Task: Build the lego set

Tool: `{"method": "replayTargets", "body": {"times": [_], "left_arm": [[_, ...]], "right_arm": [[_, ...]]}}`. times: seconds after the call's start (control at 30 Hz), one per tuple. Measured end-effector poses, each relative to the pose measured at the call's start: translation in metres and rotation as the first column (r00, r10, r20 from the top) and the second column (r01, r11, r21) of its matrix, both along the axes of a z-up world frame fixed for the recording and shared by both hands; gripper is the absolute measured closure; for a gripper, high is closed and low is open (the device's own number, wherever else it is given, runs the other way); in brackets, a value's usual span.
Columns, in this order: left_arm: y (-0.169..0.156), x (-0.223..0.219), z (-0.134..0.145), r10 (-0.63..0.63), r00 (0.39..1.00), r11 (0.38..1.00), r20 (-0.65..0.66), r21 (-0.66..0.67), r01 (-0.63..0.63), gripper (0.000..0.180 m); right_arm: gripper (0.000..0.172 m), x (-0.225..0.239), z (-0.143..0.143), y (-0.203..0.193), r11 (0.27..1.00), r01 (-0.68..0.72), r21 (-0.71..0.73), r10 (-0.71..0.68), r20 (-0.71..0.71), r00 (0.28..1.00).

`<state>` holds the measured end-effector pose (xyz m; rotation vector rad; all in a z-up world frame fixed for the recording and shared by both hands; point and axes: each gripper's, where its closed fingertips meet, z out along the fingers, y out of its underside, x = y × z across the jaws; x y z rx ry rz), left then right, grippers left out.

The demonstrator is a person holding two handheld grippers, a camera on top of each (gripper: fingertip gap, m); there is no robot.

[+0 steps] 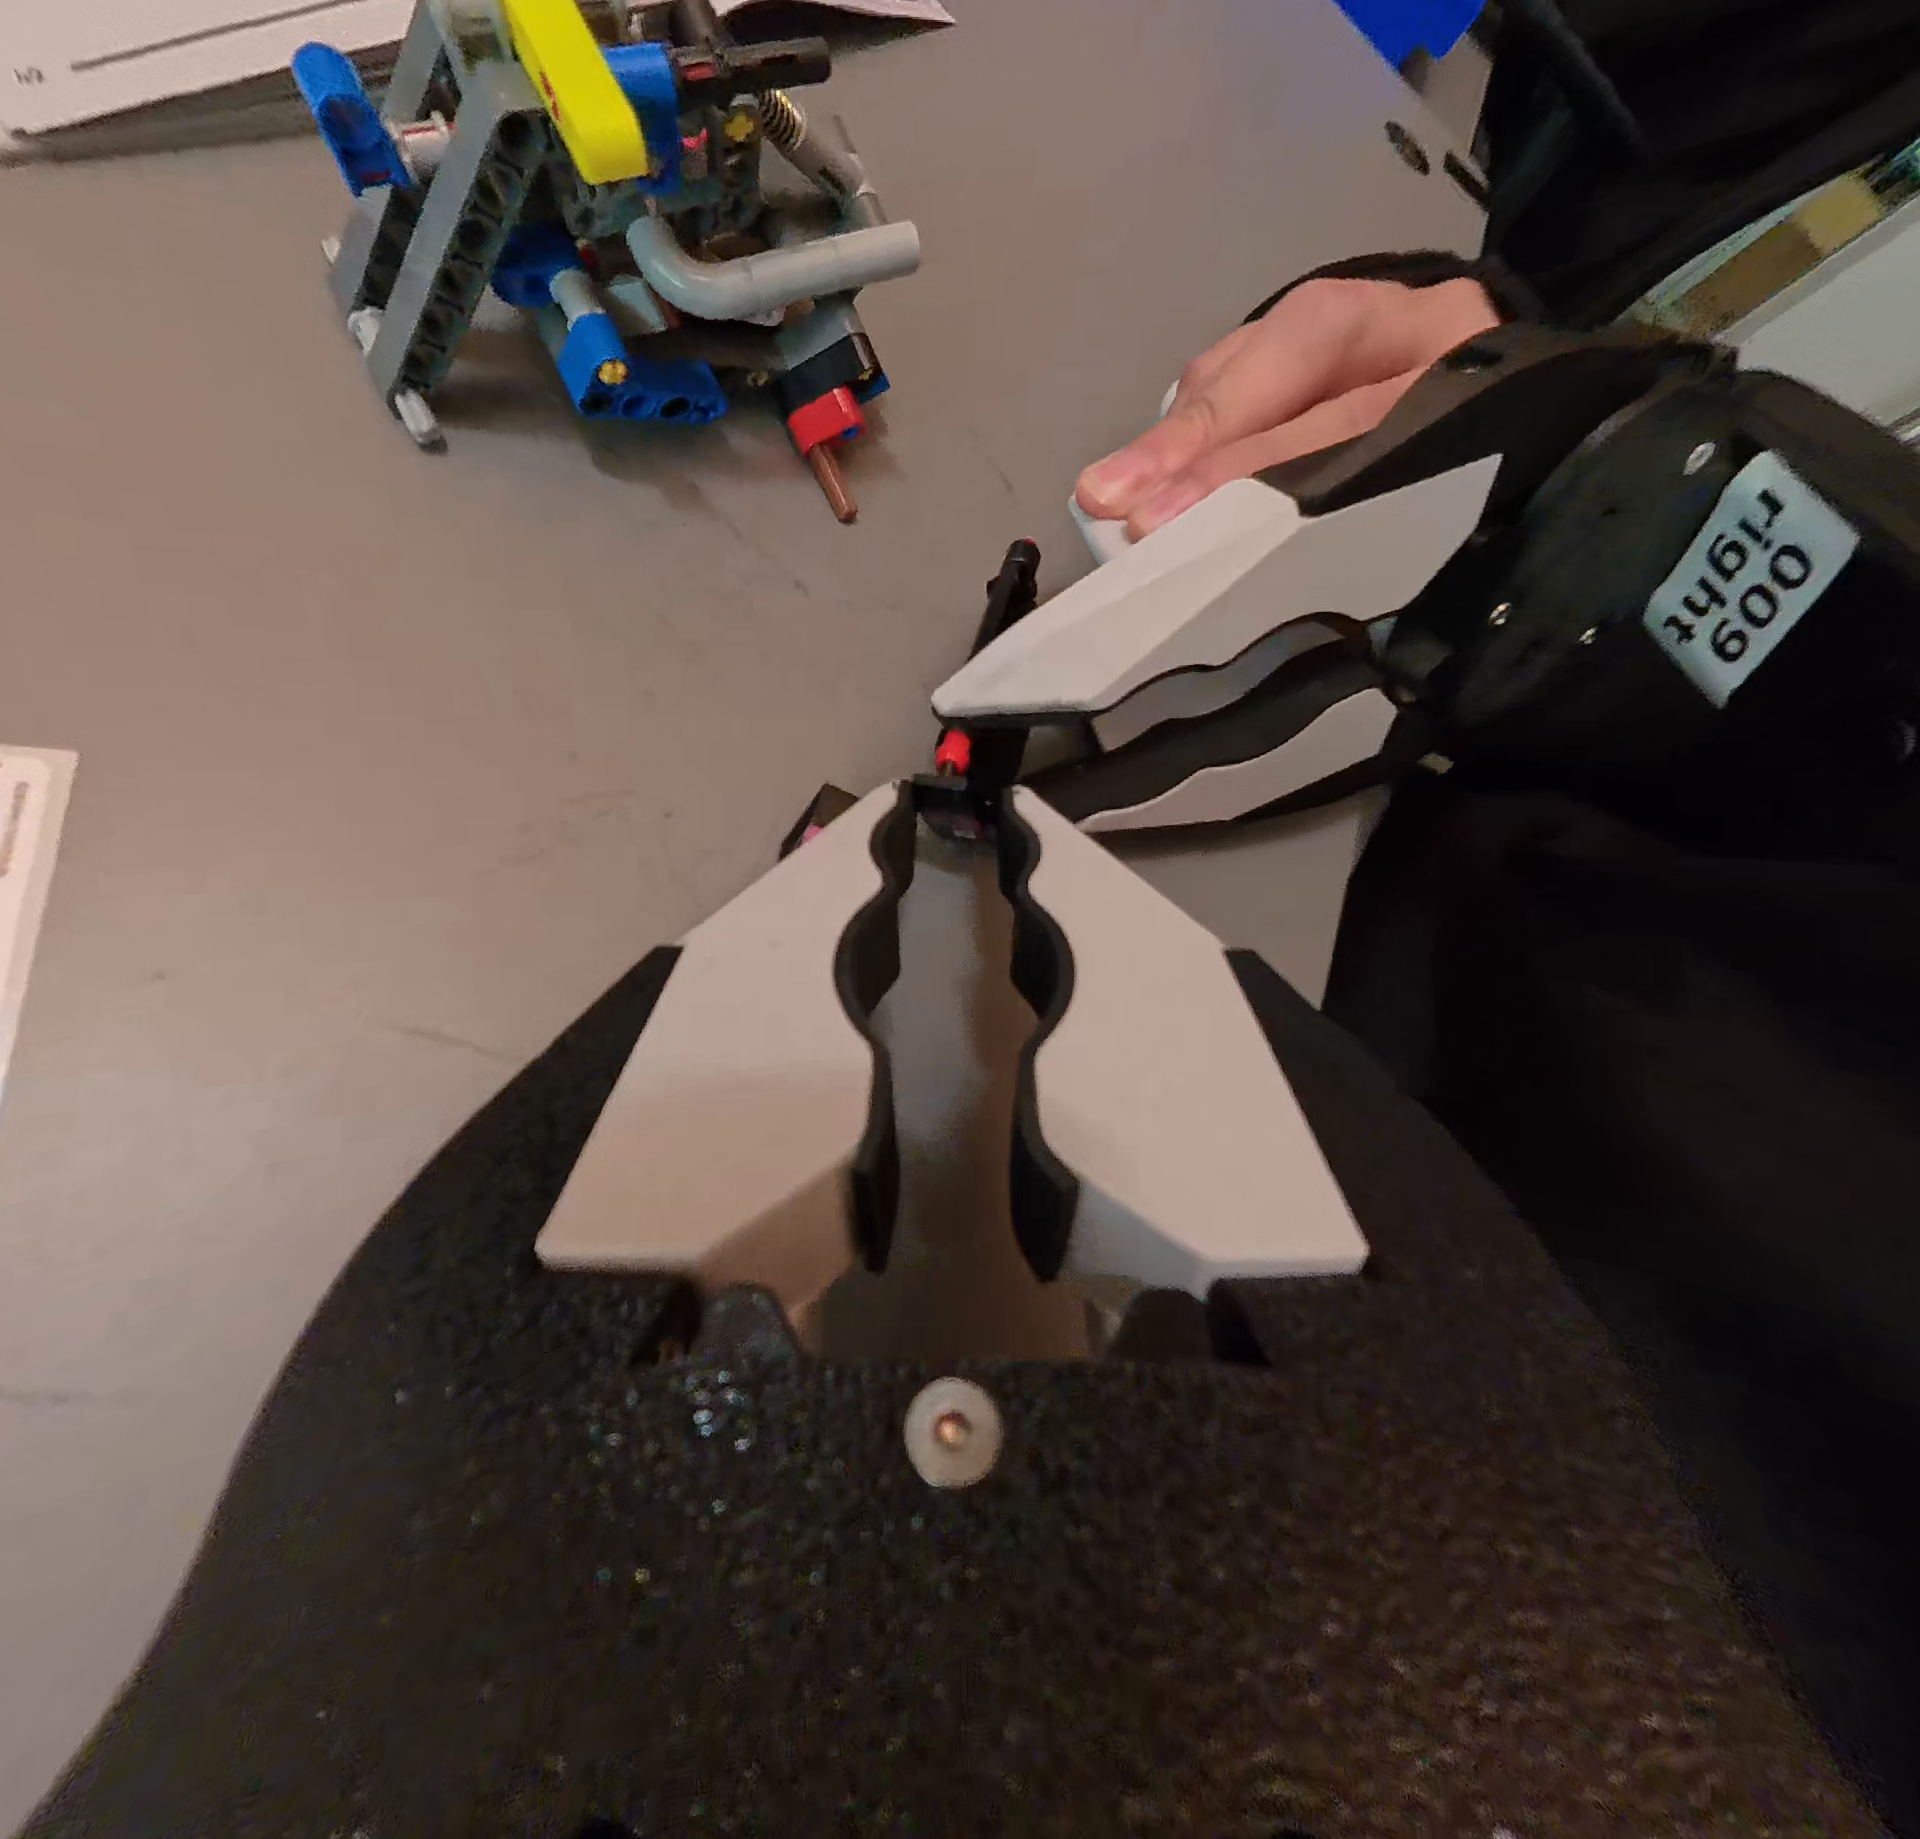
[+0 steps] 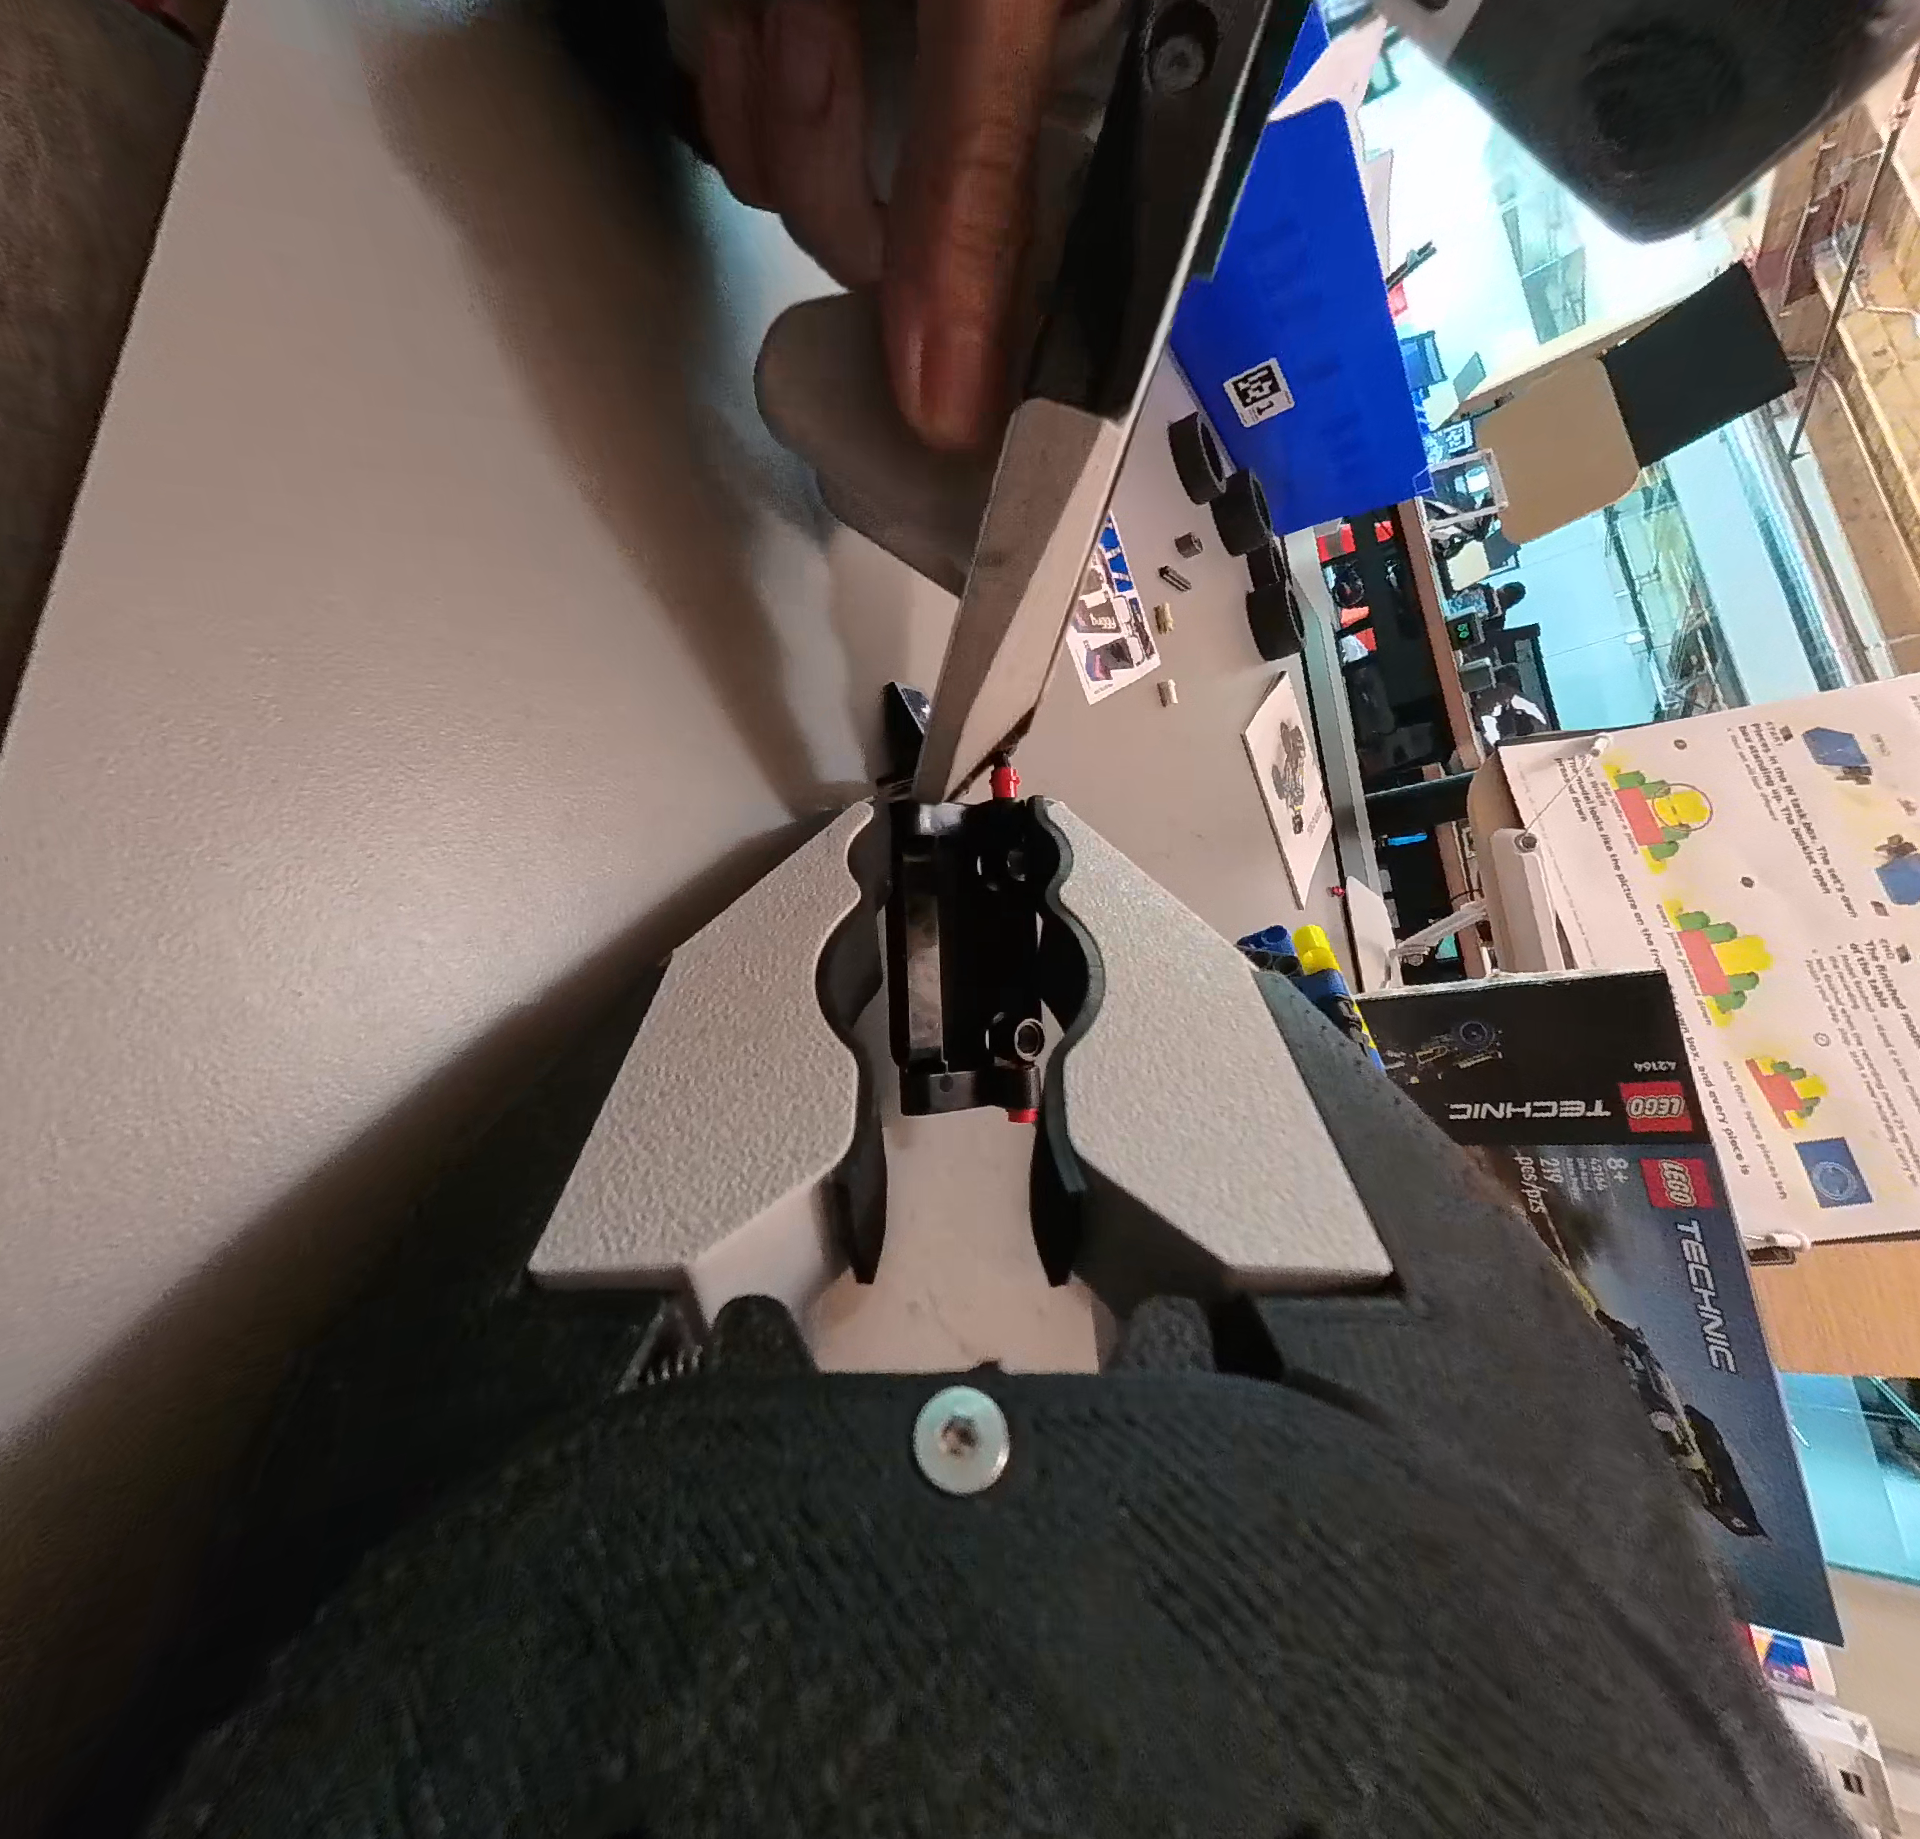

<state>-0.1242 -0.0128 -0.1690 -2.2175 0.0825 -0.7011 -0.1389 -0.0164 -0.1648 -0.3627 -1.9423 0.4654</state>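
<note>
Above grey table (image 1: 312, 646), both hand-held grippers clamped on black brick assembly (image 2: 961, 968): left (image 1: 956, 802), right (image 2: 961, 833), tip-to-tip.

Brick model (image 1: 613, 220) beside booklet (image 1: 208, 33).

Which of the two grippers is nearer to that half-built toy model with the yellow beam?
Left, though neither is close. The left gripper points toward the model from across bare table; the right gripper comes in from the side, slightly farther, meeting the left at a small black piece.

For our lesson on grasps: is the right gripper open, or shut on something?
Shut on a black brick assembly: the right gripper's fingers press it from both sides.
</note>
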Motion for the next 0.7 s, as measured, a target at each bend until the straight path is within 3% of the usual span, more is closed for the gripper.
{"method": "replayTargets", "body": {"times": [0.33, 0.5, 0.63, 0.7], "left_arm": [[0.0, -0.001, -0.002, -0.038, 0.999, 0.999, -0.015, -0.007, 0.038, 0.168], [-0.009, -0.002, -0.002, -0.076, 0.997, 0.993, 0.007, -0.095, 0.077, 0.168], [-0.027, -0.008, 0.002, -0.194, 0.976, 0.955, -0.095, -0.246, 0.166, 0.168], [-0.036, -0.015, 0.002, -0.278, 0.93, 0.923, -0.241, -0.334, 0.189, 0.168]], "right_arm": [[0.148, 0.0, -0.001, 0.001, 0.999, 0.007, 0.035, -0.006, -0.008, 1.0], [0.149, 0.0, 0.0, 0.002, 0.999, 0.013, 0.04, -0.012, -0.012, 1.0], [0.149, -0.001, 0.0, 0.005, 0.999, 0.03, 0.041, -0.03, -0.014, 0.999], [0.149, -0.002, 0.0, 0.011, 0.997, 0.064, 0.048, -0.064, -0.016, 0.998]]}}
